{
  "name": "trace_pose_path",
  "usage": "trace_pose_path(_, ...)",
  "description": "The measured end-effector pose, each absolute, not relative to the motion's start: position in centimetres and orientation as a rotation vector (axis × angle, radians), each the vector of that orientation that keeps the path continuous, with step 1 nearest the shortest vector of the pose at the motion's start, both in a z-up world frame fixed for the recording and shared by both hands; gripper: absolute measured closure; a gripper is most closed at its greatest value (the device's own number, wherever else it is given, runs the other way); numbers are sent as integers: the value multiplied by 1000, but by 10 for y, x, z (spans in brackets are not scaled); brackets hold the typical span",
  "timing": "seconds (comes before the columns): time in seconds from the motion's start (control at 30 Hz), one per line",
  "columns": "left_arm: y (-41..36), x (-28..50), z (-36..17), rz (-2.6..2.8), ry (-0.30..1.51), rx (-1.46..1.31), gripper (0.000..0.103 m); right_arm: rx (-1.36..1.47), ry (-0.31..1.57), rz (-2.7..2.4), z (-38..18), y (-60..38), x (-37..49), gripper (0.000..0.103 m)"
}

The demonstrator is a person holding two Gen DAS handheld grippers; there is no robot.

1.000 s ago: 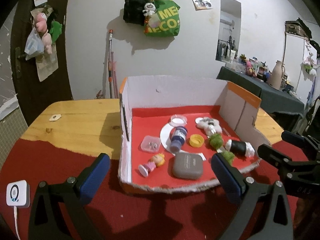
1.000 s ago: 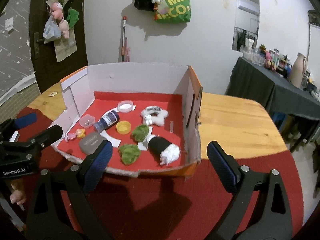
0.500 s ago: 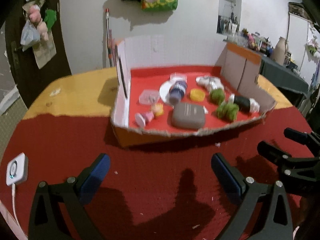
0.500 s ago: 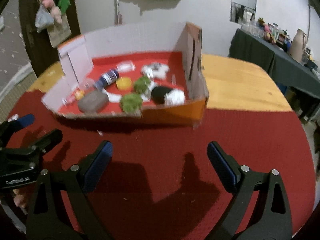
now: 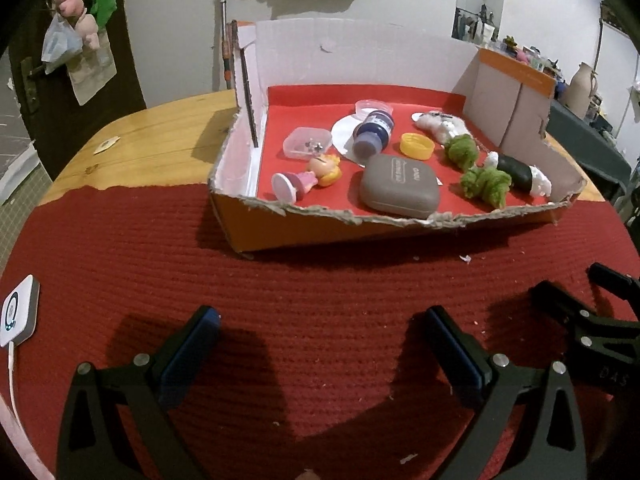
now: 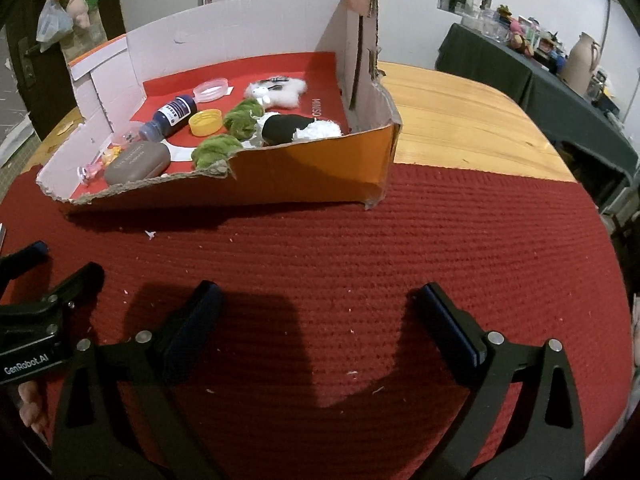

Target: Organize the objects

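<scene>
- Cardboard box (image 5: 256, 236) sits on the red mat (image 5: 320, 300), packed with small things: grey case (image 5: 400, 190), blue bottle (image 5: 374, 132), yellow cap (image 5: 417, 146), green pompoms (image 5: 486, 184).
- Left gripper (image 5: 320, 336) hangs over bare mat in front of the box, jaws spread wide, nothing between them.
- Right gripper (image 6: 316, 308) beside it, jaws just opening further, gripping nothing.

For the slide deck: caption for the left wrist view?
Open left gripper over red mat, facing torn cardboard box of small items.
</scene>
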State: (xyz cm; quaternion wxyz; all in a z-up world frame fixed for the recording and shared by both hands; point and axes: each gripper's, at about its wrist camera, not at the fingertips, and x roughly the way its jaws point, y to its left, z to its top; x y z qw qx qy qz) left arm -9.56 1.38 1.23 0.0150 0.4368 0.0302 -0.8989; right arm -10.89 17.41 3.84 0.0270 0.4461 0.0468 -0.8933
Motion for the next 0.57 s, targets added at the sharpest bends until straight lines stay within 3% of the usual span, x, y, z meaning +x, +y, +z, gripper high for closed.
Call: trace_pose_path(0.57, 14, -96, 12, -2796, 93, 1358, 0, 1385, 144, -2760, 39, 173, -112, 0)
